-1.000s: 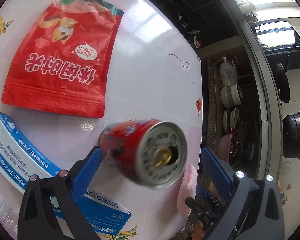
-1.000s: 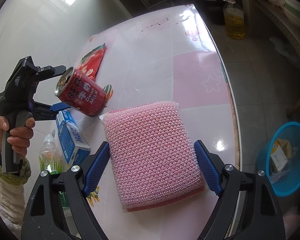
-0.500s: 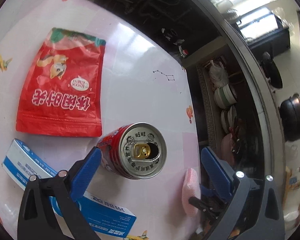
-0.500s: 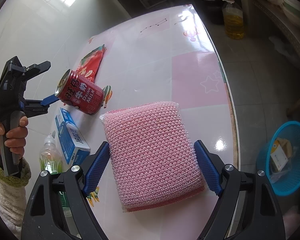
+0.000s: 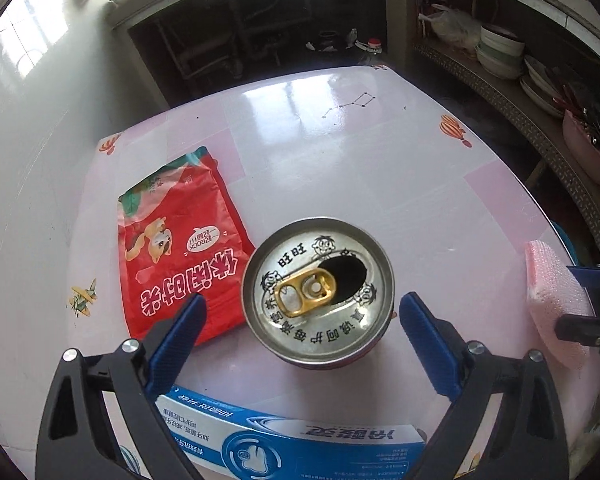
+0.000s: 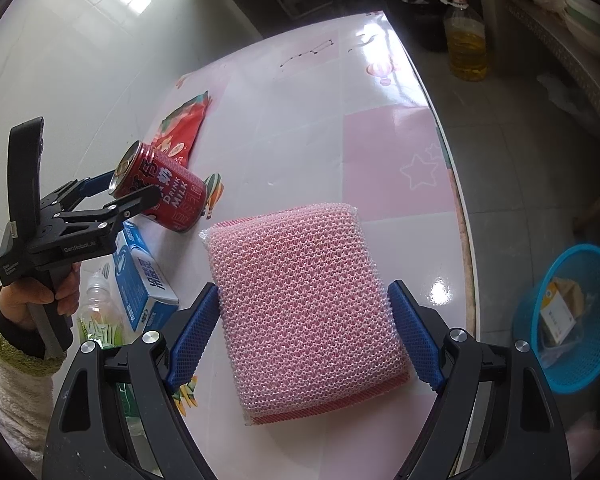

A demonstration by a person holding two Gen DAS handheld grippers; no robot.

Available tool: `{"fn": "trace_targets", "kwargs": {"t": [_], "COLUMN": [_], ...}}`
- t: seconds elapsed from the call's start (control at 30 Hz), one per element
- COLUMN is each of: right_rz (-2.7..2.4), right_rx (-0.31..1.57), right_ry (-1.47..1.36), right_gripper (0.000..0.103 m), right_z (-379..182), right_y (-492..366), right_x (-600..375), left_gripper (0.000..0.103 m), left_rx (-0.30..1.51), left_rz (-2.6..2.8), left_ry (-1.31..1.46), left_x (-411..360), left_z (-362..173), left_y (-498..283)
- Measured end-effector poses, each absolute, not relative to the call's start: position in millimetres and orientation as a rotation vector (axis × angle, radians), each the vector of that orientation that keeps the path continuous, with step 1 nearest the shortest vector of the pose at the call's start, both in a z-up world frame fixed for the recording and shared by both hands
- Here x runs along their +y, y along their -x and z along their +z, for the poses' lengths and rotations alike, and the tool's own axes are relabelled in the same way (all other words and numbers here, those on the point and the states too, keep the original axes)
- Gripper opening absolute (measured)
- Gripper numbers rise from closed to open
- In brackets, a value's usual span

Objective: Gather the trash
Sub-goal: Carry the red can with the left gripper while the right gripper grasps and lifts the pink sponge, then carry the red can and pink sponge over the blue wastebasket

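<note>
A red drink can [image 5: 318, 292] with an open gold tab sits between the blue fingers of my left gripper [image 5: 300, 300], top towards the camera. The jaws are closing; a gap still shows at the left pad. In the right wrist view the can [image 6: 168, 196] leans, its base by the table [image 6: 380, 160], with the left gripper [image 6: 128, 188] around its top. My right gripper [image 6: 304, 288] is shut on a pink scouring pad [image 6: 304, 312], pads touching both sides. A red snack bag [image 5: 180, 248] lies flat behind the can.
A blue and white box [image 5: 300, 440] lies just in front of the can, with a plastic bottle [image 6: 100, 312] beside it. A blue basket [image 6: 572, 320] holding a few items stands on the floor right of the table. An oil bottle [image 6: 466, 40] stands beyond the far end.
The left gripper has rolled and swung round; the can, earlier lying sideways across its jaws, now faces the camera top-on with its base near the table. The right gripper and pad have not moved.
</note>
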State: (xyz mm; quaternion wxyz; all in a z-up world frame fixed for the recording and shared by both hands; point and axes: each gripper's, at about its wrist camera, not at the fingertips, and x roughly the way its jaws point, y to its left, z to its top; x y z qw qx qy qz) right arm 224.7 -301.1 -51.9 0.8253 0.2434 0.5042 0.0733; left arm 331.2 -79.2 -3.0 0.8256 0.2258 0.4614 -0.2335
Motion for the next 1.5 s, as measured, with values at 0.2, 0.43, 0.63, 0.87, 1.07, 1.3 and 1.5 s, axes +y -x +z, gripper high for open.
{"fn": "trace_targets", "kwargs": {"t": [0.2, 0.43, 0.63, 0.87, 1.07, 1.3, 1.5], "right_rz": [0.154, 0.149, 0.140, 0.130, 0.133, 0.111, 0.022], "right_rx": [1.066, 1.060, 1.047, 1.030, 1.002, 0.951, 0.876], "right_ry": [-0.518, -0.516, -0.506, -0.495, -0.532, -0.565, -0.604], "right_gripper": [0.079, 0.077, 0.074, 0.072, 0.072, 0.072, 0.072], "right_z": [-52, -51, -49, -45, -39, -26, -12], "right_y": [-224, -225, -224, -221, -213, -192, -155], "right_x": [-301, -303, -303, -306, -316, -333, -374], "left_gripper": [0.071, 0.066, 0.066, 0.065, 0.065, 0.065, 0.065], "left_rx": [1.014, 1.006, 1.000, 0.974, 0.940, 0.893, 0.851], "left_rz": [-0.511, -0.517, -0.509, -0.512, -0.502, -0.540, -0.638], "left_ry": [-0.440, -0.428, -0.430, -0.408, -0.394, -0.386, -0.398], "left_x": [-84, -86, -84, -73, -69, -82, -120], "left_z": [-6, -5, -3, 14, 33, 59, 83], "left_y": [-336, -333, -330, -326, -320, -299, -271]}}
